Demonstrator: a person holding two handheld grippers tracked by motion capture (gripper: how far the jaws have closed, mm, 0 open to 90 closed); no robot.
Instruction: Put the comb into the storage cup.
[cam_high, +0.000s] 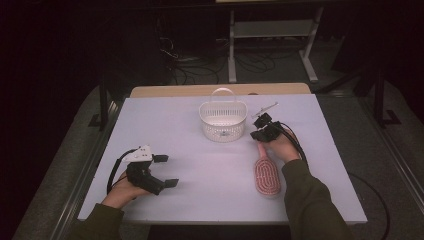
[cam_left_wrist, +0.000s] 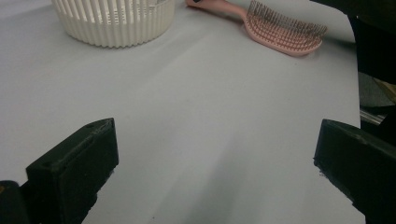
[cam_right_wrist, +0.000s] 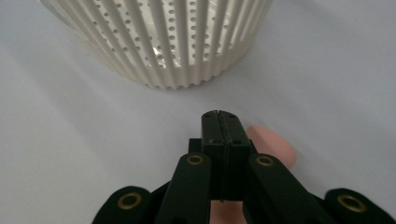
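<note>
On the pale table (cam_high: 165, 130), a white basket (cam_high: 223, 121) and pink hairbrush (cam_high: 267, 176) rest.

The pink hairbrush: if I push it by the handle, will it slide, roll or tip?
The pink hairbrush lies bristles up on its curved back, so it would probably rock or pivot rather than slide straight. It looks like rigid plastic, likely light. The right tool, shut, sits over the handle end, so a nudge may swing the head.

A white slotted basket (cam_high: 223, 121) stands on the pale table (cam_high: 190, 165).
</note>
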